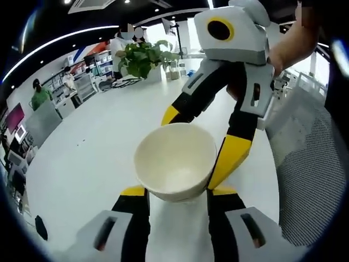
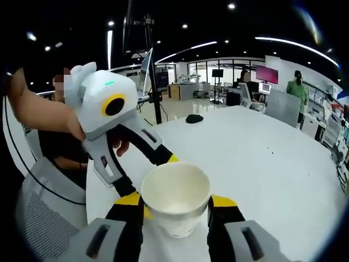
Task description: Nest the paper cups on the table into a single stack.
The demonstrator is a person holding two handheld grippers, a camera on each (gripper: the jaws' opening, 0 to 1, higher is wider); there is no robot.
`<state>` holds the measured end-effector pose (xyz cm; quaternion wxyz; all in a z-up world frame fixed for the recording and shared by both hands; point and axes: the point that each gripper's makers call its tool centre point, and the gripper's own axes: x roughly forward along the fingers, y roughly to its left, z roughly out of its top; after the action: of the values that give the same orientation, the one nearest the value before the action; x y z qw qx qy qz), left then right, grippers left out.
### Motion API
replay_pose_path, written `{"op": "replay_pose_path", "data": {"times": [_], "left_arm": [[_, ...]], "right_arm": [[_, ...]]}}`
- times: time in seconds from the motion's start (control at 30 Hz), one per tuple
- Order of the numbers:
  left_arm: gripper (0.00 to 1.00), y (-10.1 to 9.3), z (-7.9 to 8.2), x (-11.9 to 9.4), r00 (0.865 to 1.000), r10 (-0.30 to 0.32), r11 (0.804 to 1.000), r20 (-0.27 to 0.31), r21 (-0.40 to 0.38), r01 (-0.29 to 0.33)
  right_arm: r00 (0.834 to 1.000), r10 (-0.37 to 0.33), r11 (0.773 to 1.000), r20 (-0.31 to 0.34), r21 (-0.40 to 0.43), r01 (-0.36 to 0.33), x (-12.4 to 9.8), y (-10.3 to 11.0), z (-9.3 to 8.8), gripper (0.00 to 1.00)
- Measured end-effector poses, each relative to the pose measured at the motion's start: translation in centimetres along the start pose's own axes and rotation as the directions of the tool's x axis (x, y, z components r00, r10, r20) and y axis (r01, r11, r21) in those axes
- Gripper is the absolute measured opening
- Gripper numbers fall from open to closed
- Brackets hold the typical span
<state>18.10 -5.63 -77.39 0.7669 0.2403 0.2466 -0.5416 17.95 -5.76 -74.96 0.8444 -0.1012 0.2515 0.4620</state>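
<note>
The table [image 1: 82, 164] lies bare beyond the cup [image 1: 175, 161]; a potted plant [image 1: 143, 57] stands at its far edge.

Left gripper view: lower wall and base of the paper cup [image 1: 175, 161] hidden behind its own rim and between the left gripper [image 1: 177, 192] jaws. Right gripper [image 1: 210, 147] near jaw tip runs behind the cup rim; contact cannot be judged. Whether it is one cup or several nested: cannot tell.

Right gripper view: cup base partly hidden by the jaws. Left gripper [image 2: 144, 177] tips covered by the cup. Small dark object on the table [image 2: 262, 158] too small to identify.
</note>
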Motion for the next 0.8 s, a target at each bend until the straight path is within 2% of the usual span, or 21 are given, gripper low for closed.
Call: {"op": "replay_pose_path", "data": {"times": [0.2, 0.43, 0.8], "left_arm": [[0.41, 1.6, 0.1, 0.3, 1.000, 0.017, 1.000, -0.008, 0.016, -0.017], [0.42, 3.1, -0.3, 0.8, 0.999, 0.028, 0.999, -0.040, 0.036, -0.027], [0.41, 3.0, -1.0, 1.2, 0.998, 0.017, 0.999, -0.061, 0.030, -0.015]], "right_arm": [[1.000, -0.009, 1.000, 0.010, 0.000, 0.009, 0.8, -1.3, 0.6, 0.45], [1.000, -0.014, 0.999, 0.014, 0.042, 0.013, 1.8, -2.1, 0.8, 0.45], [1.000, -0.023, 0.998, -0.012, 0.054, 0.024, 2.1, -2.1, -0.1, 0.45]]}}
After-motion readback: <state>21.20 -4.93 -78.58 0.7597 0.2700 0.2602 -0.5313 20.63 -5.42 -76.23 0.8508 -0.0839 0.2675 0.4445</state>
